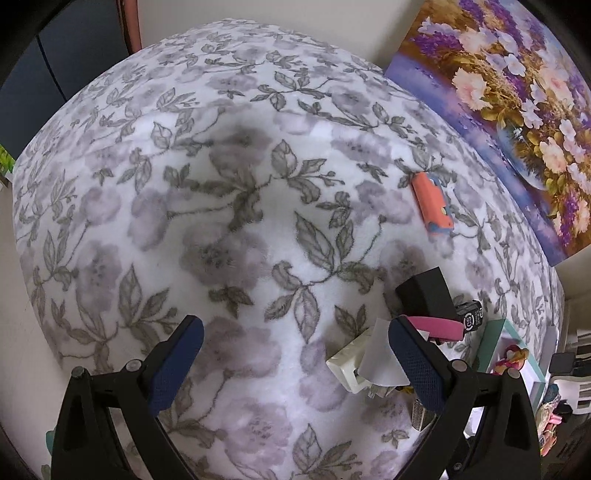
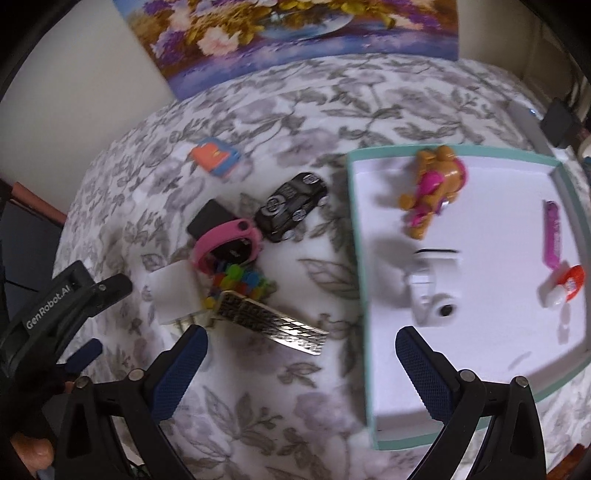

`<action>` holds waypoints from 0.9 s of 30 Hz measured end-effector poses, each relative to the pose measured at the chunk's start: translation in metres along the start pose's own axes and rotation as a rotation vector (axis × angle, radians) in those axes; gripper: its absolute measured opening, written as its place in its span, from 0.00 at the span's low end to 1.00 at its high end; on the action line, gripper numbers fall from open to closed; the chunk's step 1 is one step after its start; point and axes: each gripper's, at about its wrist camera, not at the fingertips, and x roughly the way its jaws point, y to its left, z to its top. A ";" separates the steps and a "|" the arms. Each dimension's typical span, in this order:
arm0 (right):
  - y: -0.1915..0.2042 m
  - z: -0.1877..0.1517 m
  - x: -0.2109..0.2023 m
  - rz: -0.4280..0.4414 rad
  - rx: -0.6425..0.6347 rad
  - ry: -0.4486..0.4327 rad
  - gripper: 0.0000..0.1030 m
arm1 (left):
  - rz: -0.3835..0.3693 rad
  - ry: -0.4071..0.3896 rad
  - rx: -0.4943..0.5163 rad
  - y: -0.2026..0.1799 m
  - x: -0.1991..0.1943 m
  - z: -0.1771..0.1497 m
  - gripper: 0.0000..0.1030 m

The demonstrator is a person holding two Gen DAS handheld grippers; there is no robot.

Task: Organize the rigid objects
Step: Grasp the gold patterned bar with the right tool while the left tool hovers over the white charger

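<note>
**While sorting into tray, both tools empty**

Serves as the collecting place: teal-rimmed tray (image 2: 565,192), already holding an orange toy (image 2: 436,188). Awaiting pickup just left of it: black car (image 2: 291,206), pink watch (image 2: 229,240). Spread wide, gripping nothing: right gripper (image 2: 301,365), left gripper (image 1: 295,365).

The blanket (image 1: 184,221) has lots of free room on its left side and near edge. A clump blocks the middle: car (image 2: 291,206), pink watch (image 2: 229,243), black box (image 2: 210,221), white block (image 2: 173,291), keyboard (image 2: 273,323). An orange card (image 2: 214,155) lies apart, nearer the painting (image 2: 295,33). The tray (image 2: 360,258) fills the right side.
</note>
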 end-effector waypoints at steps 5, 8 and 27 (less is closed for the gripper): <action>0.006 0.000 0.011 0.054 0.028 0.020 1.00 | 0.002 0.005 -0.015 0.003 0.001 0.002 0.97; 0.005 0.001 0.017 0.066 0.059 0.034 1.00 | 0.011 0.002 -0.019 0.003 0.001 0.002 0.97; 0.000 0.005 0.035 0.101 0.223 0.068 1.00 | 0.060 -0.024 -0.023 0.003 -0.001 0.003 0.97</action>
